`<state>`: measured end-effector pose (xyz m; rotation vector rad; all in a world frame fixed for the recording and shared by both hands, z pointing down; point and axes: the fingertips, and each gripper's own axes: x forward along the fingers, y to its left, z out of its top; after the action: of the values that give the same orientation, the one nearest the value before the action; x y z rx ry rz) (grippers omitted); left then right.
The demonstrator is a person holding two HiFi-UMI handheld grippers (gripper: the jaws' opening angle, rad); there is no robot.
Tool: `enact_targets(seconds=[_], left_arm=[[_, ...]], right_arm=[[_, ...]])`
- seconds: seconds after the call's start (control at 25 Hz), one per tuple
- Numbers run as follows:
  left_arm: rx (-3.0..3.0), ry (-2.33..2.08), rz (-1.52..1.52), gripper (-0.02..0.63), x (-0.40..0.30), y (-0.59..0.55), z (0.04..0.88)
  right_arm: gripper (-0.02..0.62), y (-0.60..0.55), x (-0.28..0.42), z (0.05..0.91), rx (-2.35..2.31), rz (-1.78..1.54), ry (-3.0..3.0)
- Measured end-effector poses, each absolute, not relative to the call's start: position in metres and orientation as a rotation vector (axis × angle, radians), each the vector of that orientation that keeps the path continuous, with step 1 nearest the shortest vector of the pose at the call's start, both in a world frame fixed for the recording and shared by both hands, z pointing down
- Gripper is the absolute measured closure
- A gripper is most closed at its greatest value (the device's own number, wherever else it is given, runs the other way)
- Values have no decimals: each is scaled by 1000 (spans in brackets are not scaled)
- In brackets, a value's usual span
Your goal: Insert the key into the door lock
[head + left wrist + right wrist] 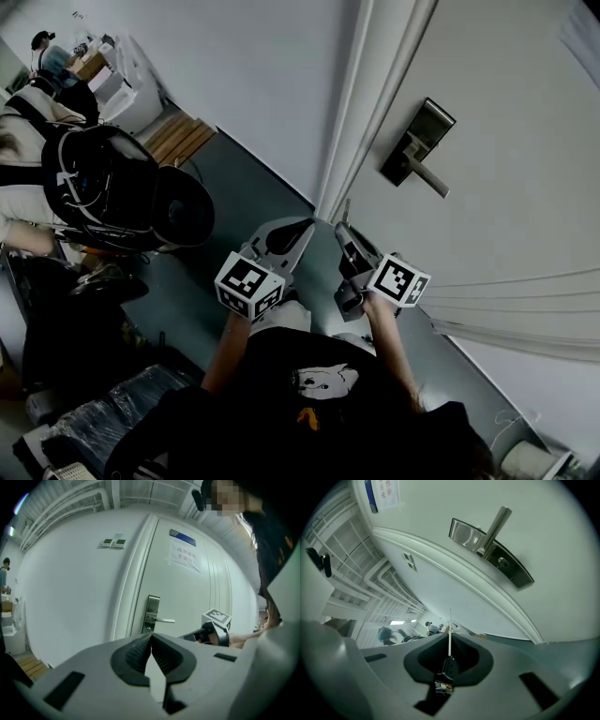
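Right gripper (pixel 450 641) pinches a key (pixel 450 626) edge-on, apart from the door lock (pixel 502 563); left gripper (pixel 151 639) is closed, empty.

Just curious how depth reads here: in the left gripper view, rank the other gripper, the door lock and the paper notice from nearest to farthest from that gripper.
1. Right gripper, close by on the right, holding the key.
2. Door lock, straight ahead on the door.
3. Paper notice, high up on the same door, farthest.
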<state>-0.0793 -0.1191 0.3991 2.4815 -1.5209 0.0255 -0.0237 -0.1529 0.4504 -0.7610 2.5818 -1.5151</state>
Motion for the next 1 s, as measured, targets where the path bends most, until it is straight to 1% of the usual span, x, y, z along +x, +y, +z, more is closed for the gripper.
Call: enact_targets(seconds=[0.28, 0.56, 1.0], left_arm=[[2537, -1407, -2, 597, -98, -138, 402], [2617, -1248, 13, 597, -89, -151, 404], [2670, -1118, 35, 597, -63, -170, 410]], right_arm=[[575, -177, -23, 451, -919, -1462, 2507], [575, -195, -8, 452, -1048, -1426, 2401], [575, -220, 20, 462, -1069, -1445, 2238]])
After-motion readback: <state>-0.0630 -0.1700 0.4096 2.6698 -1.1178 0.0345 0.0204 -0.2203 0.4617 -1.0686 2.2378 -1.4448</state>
